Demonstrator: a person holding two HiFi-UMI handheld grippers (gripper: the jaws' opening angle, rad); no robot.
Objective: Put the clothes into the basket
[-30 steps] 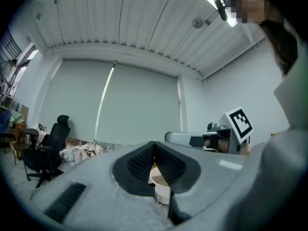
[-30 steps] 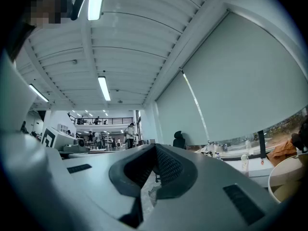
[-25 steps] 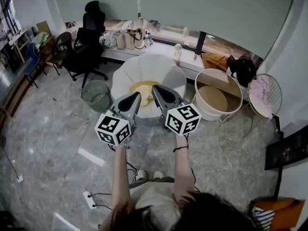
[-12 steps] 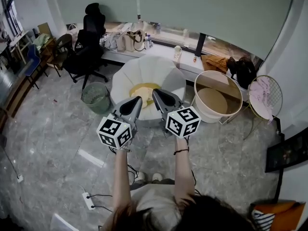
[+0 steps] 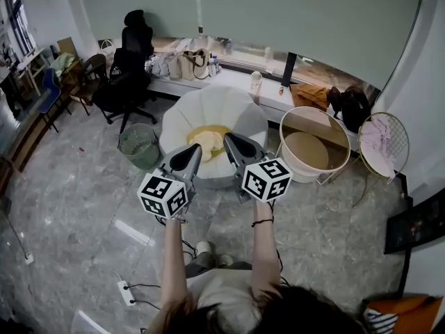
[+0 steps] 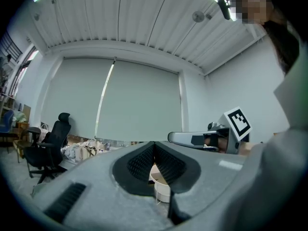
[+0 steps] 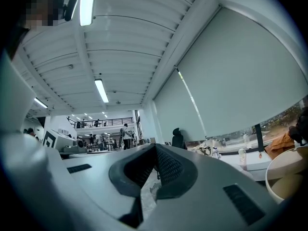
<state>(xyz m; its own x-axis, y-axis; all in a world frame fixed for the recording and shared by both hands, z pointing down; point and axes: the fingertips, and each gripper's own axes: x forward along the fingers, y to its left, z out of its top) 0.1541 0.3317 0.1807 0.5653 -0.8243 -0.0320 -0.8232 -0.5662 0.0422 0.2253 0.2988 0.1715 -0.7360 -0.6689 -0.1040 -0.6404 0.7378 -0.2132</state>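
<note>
**Inspector:** Clearance and edges?

**Operator:** Open grey floor (image 5: pixel 76 207) fills the lower left and lower right of the head view. At centre stands a white round seat (image 5: pixel 229 106). A green bin (image 5: pixel 139 143) is close at its left and the basket (image 5: pixel 299 164) close at its right. Whether basket and seat touch, I cannot tell.

**Inspector:** Grippers?

**Operator:** My left gripper (image 5: pixel 193 149) and right gripper (image 5: pixel 227 137) sit side by side over the seat's near edge. Each has its jaws together, with nothing between them.

**Inspector:** Anything obscured?

**Operator:** My grippers cover the near part of the yellow clothes (image 5: pixel 208 135). The frame's bottom edge cuts off my body.

**Inspector:** Condition of the clothes?

**Operator:** Crumpled, lying in the seat's hollow at frame centre, just beyond my jaw tips. The basket is round, white-walled and tan inside.
</note>
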